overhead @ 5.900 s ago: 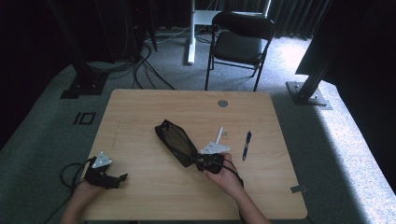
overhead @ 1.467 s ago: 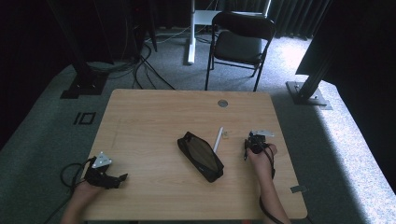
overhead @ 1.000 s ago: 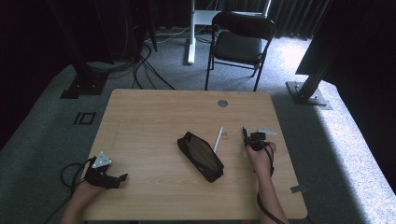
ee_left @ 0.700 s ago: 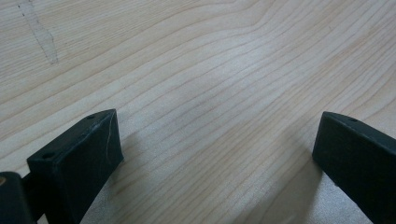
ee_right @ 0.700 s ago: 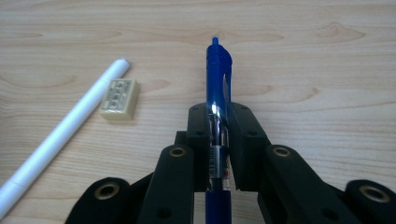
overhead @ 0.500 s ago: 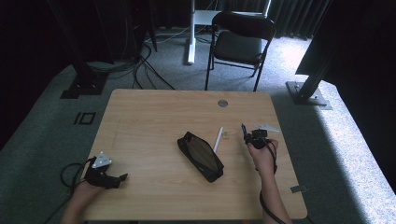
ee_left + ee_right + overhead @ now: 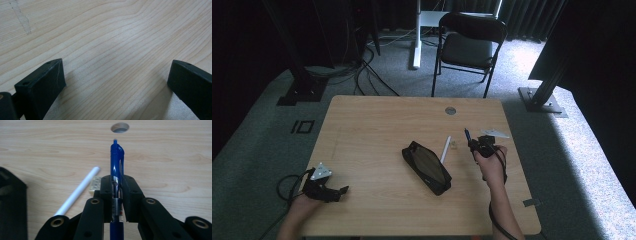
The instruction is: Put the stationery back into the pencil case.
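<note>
A blue pen (image 7: pixel 116 162) is clamped between the pads of my right gripper (image 7: pixel 116 187), its clip end pointing away toward the table's far edge. From above, that right gripper (image 7: pixel 475 143) hangs over the right part of the wooden table (image 7: pixel 377 130) with the blue pen (image 7: pixel 467 135) sticking out of it. A black pencil case (image 7: pixel 426 167) lies at the middle of the table, with a white stick (image 7: pixel 445 149) and a small clear eraser (image 7: pixel 454 145) to its right. My left gripper (image 7: pixel 337 192) rests on the table at the near left corner, jaws wide apart over bare wood (image 7: pixel 112 50).
A round cable hole (image 7: pixel 450 110) sits near the table's far edge. A black folding chair (image 7: pixel 468 47) stands beyond the table. Black stands and cables cover the floor to the left and right.
My right gripper has risen a little off the table with the blue pen in it and drifted slightly left. The left gripper, the case and the white stick have stayed put.
</note>
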`<state>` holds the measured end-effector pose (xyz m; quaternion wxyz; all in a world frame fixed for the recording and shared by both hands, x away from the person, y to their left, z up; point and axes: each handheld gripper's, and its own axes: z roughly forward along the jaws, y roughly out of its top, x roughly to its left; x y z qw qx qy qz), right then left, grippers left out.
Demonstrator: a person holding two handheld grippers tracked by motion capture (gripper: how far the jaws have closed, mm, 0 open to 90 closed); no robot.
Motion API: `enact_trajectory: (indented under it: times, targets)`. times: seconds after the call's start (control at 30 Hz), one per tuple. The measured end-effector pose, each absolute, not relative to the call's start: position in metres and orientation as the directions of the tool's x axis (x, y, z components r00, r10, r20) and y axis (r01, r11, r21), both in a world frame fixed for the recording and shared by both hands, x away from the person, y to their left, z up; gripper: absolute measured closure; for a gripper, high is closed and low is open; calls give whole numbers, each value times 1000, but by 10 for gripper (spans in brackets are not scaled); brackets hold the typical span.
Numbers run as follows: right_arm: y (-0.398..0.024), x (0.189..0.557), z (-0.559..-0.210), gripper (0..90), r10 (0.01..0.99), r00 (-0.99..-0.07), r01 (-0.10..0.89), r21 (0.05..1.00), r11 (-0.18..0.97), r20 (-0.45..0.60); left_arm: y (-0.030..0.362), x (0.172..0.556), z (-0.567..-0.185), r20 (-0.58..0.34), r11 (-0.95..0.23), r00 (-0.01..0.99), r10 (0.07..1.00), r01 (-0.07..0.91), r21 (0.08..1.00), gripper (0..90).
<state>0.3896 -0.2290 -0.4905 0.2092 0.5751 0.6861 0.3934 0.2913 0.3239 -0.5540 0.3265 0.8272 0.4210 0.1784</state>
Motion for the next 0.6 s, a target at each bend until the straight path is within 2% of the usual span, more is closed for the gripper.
enact_trajectory:
  times: [0.6]
  targets:
    - [-176, 373, -451, 794, 895, -419, 554, 824, 117, 155, 324, 291, -554, 20, -432, 581, 813, 580, 690, 16]
